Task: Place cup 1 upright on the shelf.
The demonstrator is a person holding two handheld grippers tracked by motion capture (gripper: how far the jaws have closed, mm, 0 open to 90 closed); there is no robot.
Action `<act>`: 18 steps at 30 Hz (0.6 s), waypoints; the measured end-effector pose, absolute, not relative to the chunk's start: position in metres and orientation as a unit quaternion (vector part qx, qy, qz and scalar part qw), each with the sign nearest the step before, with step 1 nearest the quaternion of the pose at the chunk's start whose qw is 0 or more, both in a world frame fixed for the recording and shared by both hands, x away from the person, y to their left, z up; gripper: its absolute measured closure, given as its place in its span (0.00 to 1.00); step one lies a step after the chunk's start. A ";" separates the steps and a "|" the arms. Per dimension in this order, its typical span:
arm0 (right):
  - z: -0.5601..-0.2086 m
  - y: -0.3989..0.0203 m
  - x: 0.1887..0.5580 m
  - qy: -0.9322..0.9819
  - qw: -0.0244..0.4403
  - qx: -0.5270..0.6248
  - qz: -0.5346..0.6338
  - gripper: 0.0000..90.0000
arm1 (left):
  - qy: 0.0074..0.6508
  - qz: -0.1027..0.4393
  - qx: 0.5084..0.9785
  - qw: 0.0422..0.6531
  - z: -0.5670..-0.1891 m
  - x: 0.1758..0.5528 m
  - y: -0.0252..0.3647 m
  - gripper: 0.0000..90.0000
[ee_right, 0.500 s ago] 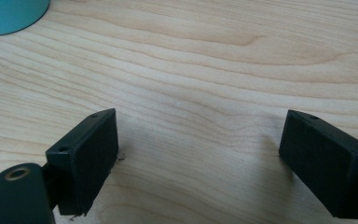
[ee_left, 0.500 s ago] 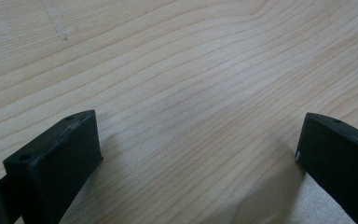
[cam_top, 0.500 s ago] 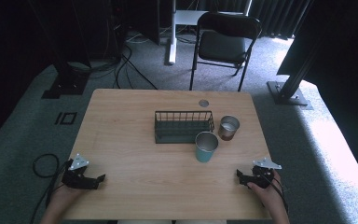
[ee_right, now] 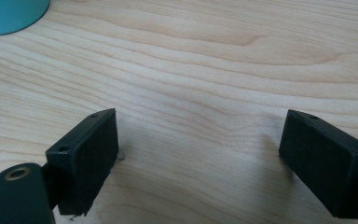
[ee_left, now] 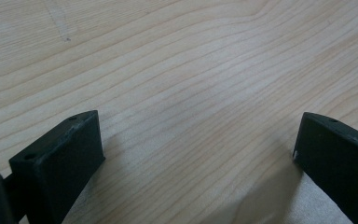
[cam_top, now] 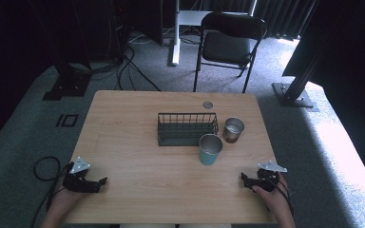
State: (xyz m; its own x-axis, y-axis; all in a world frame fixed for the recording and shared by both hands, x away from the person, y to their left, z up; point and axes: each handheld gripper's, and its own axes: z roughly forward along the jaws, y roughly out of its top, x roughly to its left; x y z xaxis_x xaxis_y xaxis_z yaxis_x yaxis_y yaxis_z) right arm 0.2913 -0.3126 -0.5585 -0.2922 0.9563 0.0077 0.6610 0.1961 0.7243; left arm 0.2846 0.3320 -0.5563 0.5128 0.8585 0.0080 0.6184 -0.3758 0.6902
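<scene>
**Jaws spread at both near corners of the desk**

Jaws of both grippers stand spread wide with bare wood between them. The left gripper (cam_top: pixel 100 183) rests low at the desk's (cam_top: pixel 138 142) near left corner, well apart from everything else. The right gripper (cam_top: pixel 245 178) rests at the near right corner, pointing inward. The teal cup (cam_top: pixel 210 149) stands upright nearest to it, just in front of the wire basket (cam_top: pixel 187 128); a metal cup (cam_top: pixel 233 129) stands beside the basket's right end.
</scene>
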 end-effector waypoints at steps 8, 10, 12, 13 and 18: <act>-0.558 -0.313 0.291 0.738 0.232 0.548 0.319 0.13 | 0.445 0.164 0.812 0.340 -0.554 0.285 0.328 0.02; -0.558 -0.312 0.291 0.738 0.231 0.548 0.319 0.13 | 0.439 0.159 0.815 0.343 -0.554 0.284 0.325 0.02; -0.558 -0.313 0.291 0.738 0.232 0.548 0.319 0.13 | 0.434 0.155 0.818 0.344 -0.553 0.285 0.321 0.02; -0.558 -0.313 0.291 0.738 0.231 0.548 0.319 0.13 | 0.431 0.155 0.820 0.345 -0.553 0.285 0.319 0.02; -0.558 -0.313 0.291 0.738 0.232 0.548 0.319 0.13 | 0.418 0.159 0.826 0.344 -0.551 0.286 0.310 0.02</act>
